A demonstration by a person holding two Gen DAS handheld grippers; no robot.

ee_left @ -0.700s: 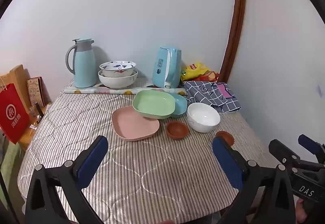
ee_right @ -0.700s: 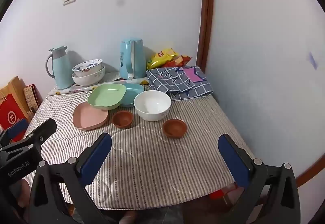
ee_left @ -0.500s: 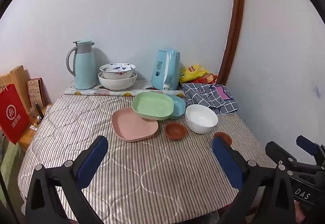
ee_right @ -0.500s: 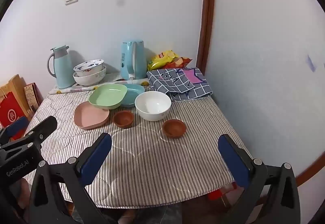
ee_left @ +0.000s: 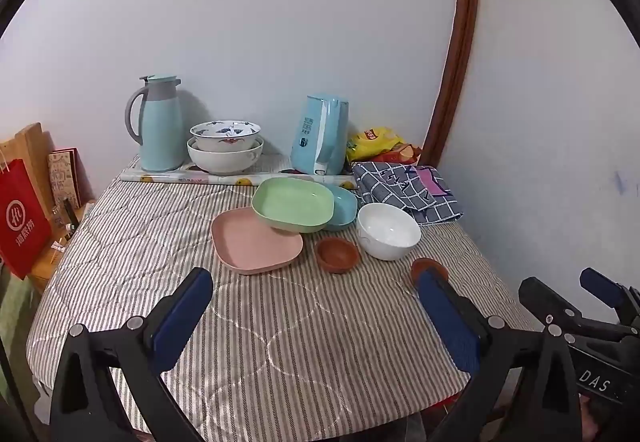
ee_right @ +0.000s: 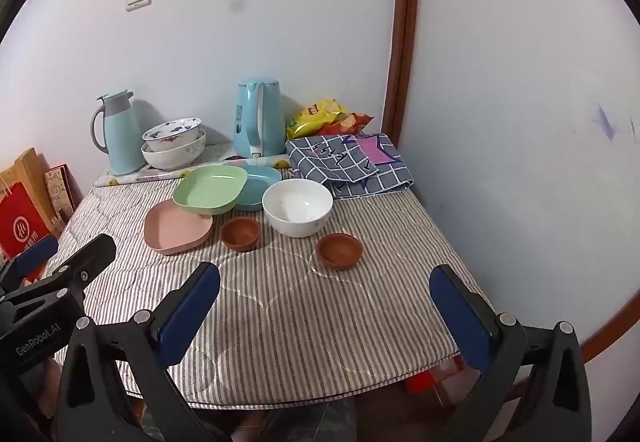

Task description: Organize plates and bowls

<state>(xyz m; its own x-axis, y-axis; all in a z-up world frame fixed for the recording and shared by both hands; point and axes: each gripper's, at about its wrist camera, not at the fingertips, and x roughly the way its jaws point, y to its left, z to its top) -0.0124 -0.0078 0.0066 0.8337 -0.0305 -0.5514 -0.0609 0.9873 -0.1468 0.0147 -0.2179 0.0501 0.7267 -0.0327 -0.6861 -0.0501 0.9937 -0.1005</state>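
Hovering wide open and empty short of the table (ee_right: 280, 322), each hand-held gripper, left (ee_left: 316, 306) and right (ee_right: 324, 298), would best start by nesting the two brown bowls (ee_right: 339, 250).

A grey-and-white striped quilted cloth (ee_right: 304, 306) is covering the table, and on it are sitting a pink plate (ee_right: 176, 228), a pale green plate (ee_right: 210, 189), a light blue plate (ee_right: 260, 181), a plain white bowl (ee_right: 298, 206) and two reddish-brown small bowls (ee_right: 240, 234) (ee_right: 339, 250). Behind them, a white bowl painted with blue and red figures (ee_right: 173, 130) is resting in a plain white one (ee_right: 172, 155), beside a pale teal flask with grey collar (ee_right: 116, 133), a light blue kettle (ee_right: 256, 117), a yellow snack bag (ee_right: 318, 113) and a navy checked cloth with a pink patch (ee_right: 348, 163). Both grippers are showing blue pads (ee_left: 180, 318) (ee_right: 188, 312) on black frames.
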